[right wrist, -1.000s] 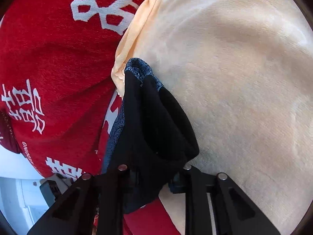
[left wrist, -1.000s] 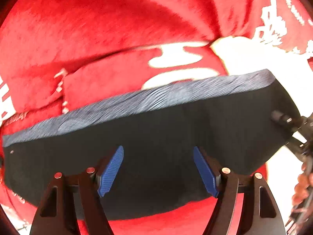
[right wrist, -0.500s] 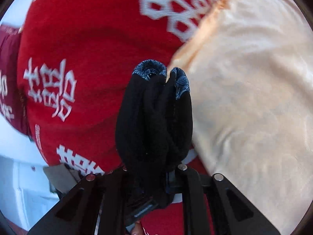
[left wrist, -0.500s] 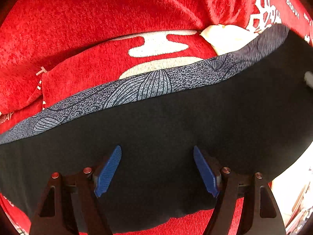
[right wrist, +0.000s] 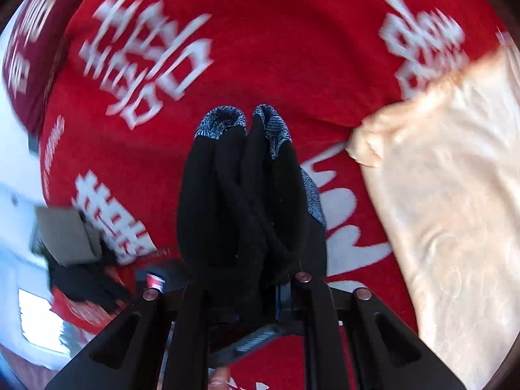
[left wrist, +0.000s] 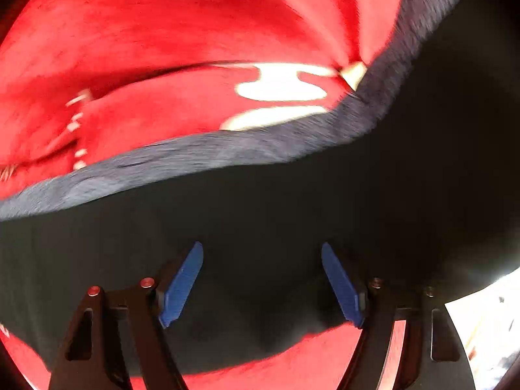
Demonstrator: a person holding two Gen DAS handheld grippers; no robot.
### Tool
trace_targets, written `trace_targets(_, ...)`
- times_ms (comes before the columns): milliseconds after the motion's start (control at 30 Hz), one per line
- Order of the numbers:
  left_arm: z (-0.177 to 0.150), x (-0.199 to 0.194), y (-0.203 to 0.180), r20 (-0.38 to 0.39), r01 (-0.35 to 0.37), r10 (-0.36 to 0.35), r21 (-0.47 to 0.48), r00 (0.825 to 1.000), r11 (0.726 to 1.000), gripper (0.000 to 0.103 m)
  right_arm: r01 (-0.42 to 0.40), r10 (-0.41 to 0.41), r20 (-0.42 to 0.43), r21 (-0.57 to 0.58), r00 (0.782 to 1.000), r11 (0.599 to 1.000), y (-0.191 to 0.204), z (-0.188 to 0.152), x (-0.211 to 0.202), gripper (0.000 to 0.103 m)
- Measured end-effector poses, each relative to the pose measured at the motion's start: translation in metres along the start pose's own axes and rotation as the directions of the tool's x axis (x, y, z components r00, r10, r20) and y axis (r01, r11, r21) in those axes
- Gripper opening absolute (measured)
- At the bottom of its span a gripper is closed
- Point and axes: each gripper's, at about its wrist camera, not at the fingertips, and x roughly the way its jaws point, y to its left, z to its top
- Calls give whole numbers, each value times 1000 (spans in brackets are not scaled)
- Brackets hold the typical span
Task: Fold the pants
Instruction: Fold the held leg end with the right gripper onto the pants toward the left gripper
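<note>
We see left tool [left wrist: 261,279] wide open, gripping nothing, pants [left wrist: 292,214] spread just ahead on the red blanket [left wrist: 162,48]. Right tool [right wrist: 250,279] is clamped on a bunched pants end.

This looks like a home, most likely a bedroom or a sofa corner. The work surface is soft and rumpled, not a bench: a red plush blanket [right wrist: 260,48] woven with large white Chinese characters (the double-happiness sort seen on wedding bedding) covers nearly everything in both views. A cream fleece blanket [right wrist: 455,211] lies over it at one side, and a darker maroon cloth [right wrist: 26,48] with similar lettering sits at the edge.
</note>
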Motion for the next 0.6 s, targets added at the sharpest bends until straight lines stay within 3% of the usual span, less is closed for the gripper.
trace_targets(133, -7, -44, 77, 59, -53, 53, -9, 997, 999, 77, 67, -77, -57, -161, 995, 985, 71, -20, 40, 15)
trace_targets(300, -23, -69, 186, 43, -141, 143, -53, 989, 989, 77, 127, -176, -131, -319, 976, 939, 138, -77, 120, 17)
trace_targets(367, -35, -71, 224, 17, -176, 178, -89, 984, 980, 77, 181, -255, -148, -390, 956, 903, 153, -107, 157, 27)
trace_targets(433, -48, -65, 259, -25, -211, 210, -111, 977, 971, 77, 265, -372, -154, -465, 915, 844, 162, -137, 196, 33)
trace_targets(500, -58, -59, 280, -54, -232, 227, -121, 972, 965, 77, 365, -492, -99, -548, 865, 753, 171, -162, 219, 36)
trace_targets(600, -62, -63, 288, -20, -207, 206, -105, 978, 973, 77, 429, -566, -20, -631, 824, 647, 189, -181, 223, 42)
